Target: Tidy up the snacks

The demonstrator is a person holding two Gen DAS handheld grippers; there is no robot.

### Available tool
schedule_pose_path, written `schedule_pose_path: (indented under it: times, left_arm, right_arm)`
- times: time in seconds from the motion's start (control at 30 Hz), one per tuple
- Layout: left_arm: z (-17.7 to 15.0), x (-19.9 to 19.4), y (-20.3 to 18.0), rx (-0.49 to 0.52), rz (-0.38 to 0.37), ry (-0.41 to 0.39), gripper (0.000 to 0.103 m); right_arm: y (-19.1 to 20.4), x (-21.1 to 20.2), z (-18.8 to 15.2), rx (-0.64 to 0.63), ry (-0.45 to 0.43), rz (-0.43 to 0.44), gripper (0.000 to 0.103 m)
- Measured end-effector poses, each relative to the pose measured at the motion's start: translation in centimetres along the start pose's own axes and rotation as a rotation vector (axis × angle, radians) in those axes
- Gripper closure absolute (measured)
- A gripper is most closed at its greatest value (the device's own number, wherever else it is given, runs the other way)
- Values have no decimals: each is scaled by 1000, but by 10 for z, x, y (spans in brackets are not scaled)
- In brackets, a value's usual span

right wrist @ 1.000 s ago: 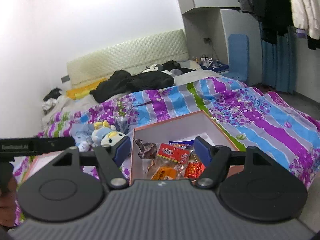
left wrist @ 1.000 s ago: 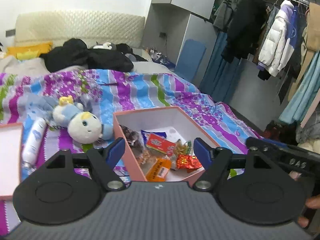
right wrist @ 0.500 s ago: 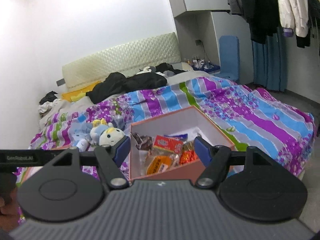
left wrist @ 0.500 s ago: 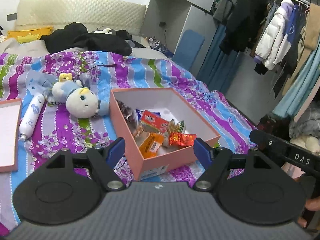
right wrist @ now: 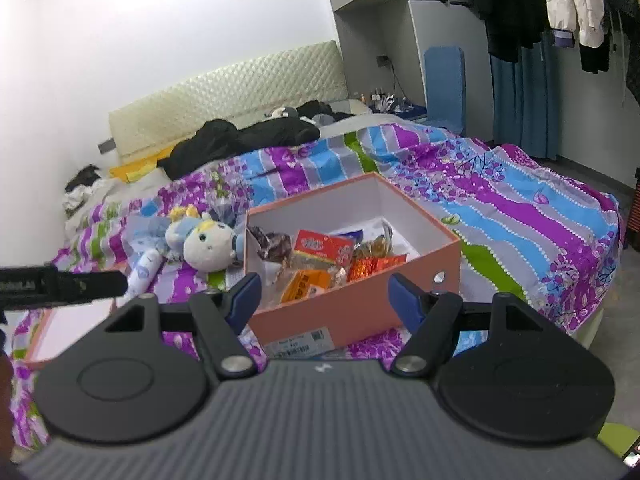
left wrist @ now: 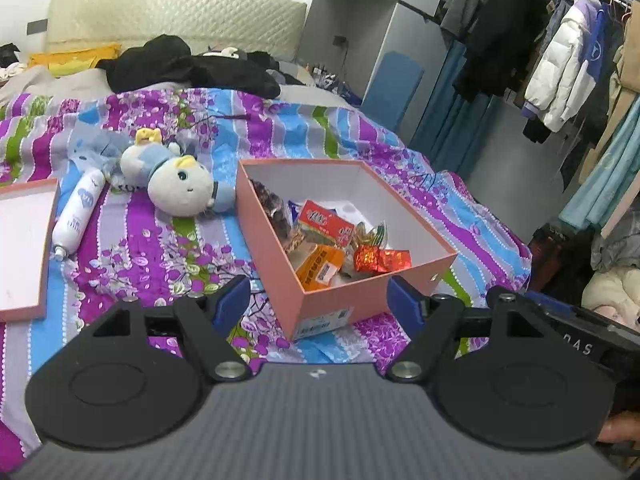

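From the left wrist view, the left gripper has drawn back from the pink box; its jaws stand apart, empty. The snacks lie inside the box on the bedspread, so loading looks finished. The other tool's arm reads "DAS". From the right wrist view, the right gripper has also retreated, jaws apart and empty; the box label is too blurred to read.

the box looks like matt pink card, white inside, and the wrappers in it are glossy — one red one crinkled foil. the quilt is soft printed cloth, the toy plush. both grippers look matt black plastic with shiny metal pivots.
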State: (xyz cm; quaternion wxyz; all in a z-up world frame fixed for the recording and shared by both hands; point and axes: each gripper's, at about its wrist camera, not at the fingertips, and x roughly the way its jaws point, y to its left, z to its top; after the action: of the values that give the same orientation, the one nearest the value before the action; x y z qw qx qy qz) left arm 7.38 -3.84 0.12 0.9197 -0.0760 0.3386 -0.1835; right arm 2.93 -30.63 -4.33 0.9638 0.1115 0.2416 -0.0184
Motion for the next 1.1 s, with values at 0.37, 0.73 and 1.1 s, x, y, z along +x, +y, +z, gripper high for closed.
schedule_pose_path:
  times: [0.37,0.73,1.1]
  left_arm:
    - [-6,2,0,-8,-1,25,21]
    - [-2,-10,1,-3,38,6,19]
    - [-5,-13,4,-4,65,11,4]
  right_arm:
    - [0,-1,-2,-9,7,13,31]
    - [4,-5,-1,-19,-4,15,31]
    - [1,-9,2,17,-40,-34,0]
